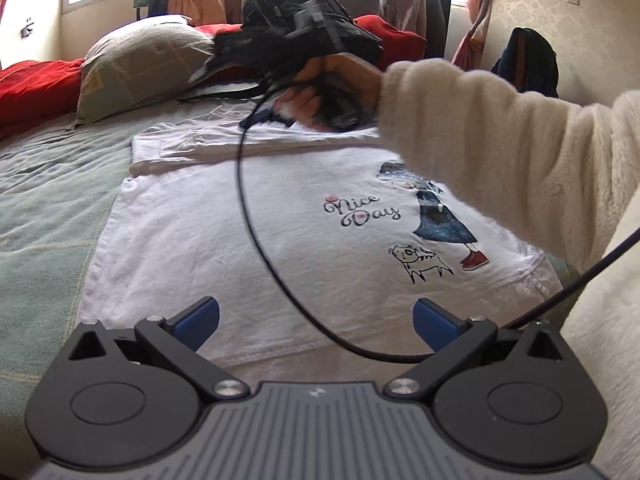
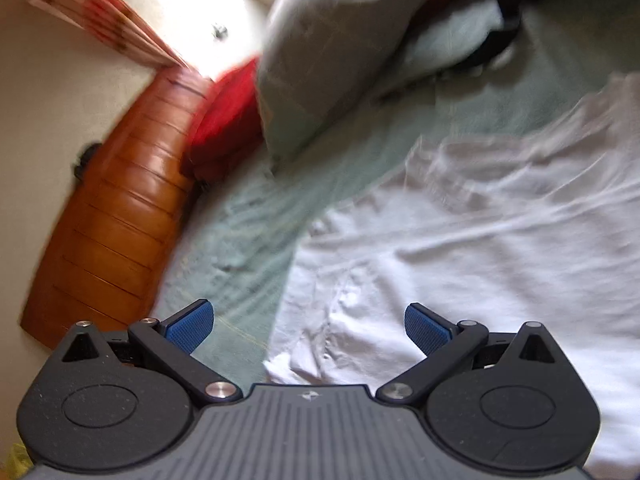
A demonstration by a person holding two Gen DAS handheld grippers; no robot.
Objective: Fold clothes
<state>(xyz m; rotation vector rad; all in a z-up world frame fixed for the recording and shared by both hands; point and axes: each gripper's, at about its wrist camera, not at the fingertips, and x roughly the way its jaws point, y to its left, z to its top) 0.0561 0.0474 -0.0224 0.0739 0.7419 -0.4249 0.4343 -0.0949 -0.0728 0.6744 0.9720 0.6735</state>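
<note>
White t-shirt (image 1: 248, 240) flat on the bed (image 1: 48, 200), 1 fold along its far edge. Left gripper (image 1: 316, 322) spread, empty, near the hem. Right gripper (image 2: 308, 326) spread, empty, over the sleeve. Risk: loose cable (image 1: 256, 240) could snag and drag the fabric.

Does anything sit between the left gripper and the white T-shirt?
Only a thin black cable, looping over the white printed T-shirt ahead of the open left gripper. Otherwise the near hem looks unobstructed.
</note>
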